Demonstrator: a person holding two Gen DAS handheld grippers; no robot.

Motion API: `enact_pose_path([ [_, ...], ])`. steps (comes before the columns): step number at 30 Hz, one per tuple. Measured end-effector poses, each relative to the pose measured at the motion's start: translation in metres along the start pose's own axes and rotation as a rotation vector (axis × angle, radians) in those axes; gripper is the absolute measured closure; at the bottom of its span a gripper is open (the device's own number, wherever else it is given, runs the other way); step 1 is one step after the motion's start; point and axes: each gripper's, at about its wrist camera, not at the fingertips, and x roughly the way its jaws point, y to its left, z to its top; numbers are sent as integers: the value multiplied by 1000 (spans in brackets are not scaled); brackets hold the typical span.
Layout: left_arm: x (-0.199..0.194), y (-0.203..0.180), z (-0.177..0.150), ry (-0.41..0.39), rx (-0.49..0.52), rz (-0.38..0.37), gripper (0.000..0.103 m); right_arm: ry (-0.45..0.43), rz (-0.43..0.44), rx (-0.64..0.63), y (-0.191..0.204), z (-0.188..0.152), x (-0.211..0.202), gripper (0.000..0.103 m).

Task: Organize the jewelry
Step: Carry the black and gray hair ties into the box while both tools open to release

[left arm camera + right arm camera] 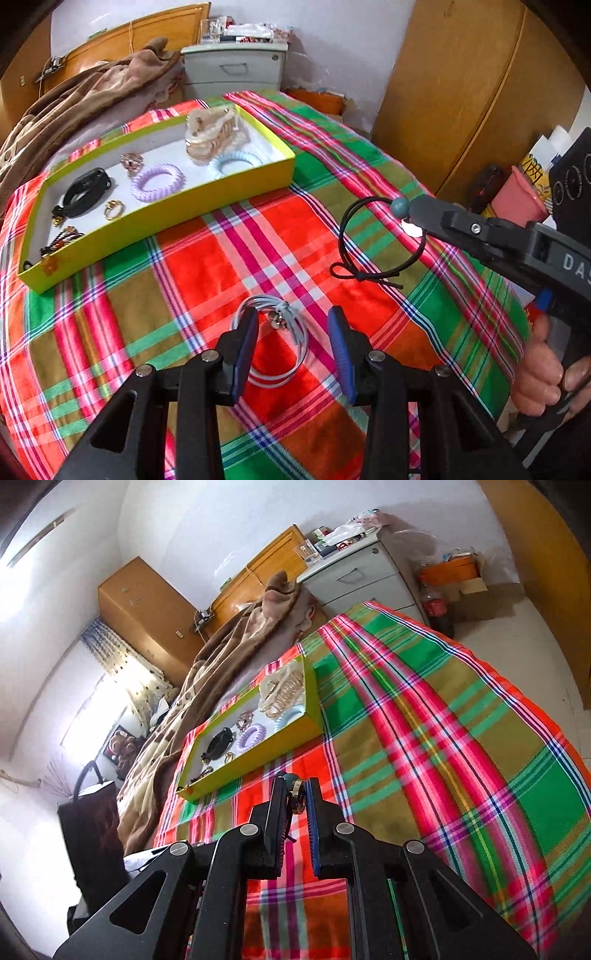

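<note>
Plaid red-green woven cloth (295, 229) bears a yellow shallow cardboard box (229, 192), up and left of both jaw sets. Right gripper (410, 218), clenched on a black elastic cord bracelet with teal bead (369, 240), hangs it clear of the cloth. Left gripper (291, 343), released, straddles a grey-white bundled string bracelet (284, 343), lying flat between its pads, nearer.
</note>
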Motion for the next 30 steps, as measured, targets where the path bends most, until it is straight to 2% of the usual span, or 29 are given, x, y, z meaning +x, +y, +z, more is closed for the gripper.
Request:
enact_pose_path([
  [3,9,-4,1,10,7,53,63,-1,4,6,-3,-1,0,92],
  [12,17,-12,3,-4,41,134,63,4,18,15,-9,-2,0,92],
  [14,17,-11,4,-4,34,140,66,3,20,14,-9,-1,0,92],
  [19,17,-4,6,-9,22,144,85,4,18,13,-8,-1,0,92],
  [30,14,5,5,-15,-11,116,85,4,7,0,-3,-2,0,92],
])
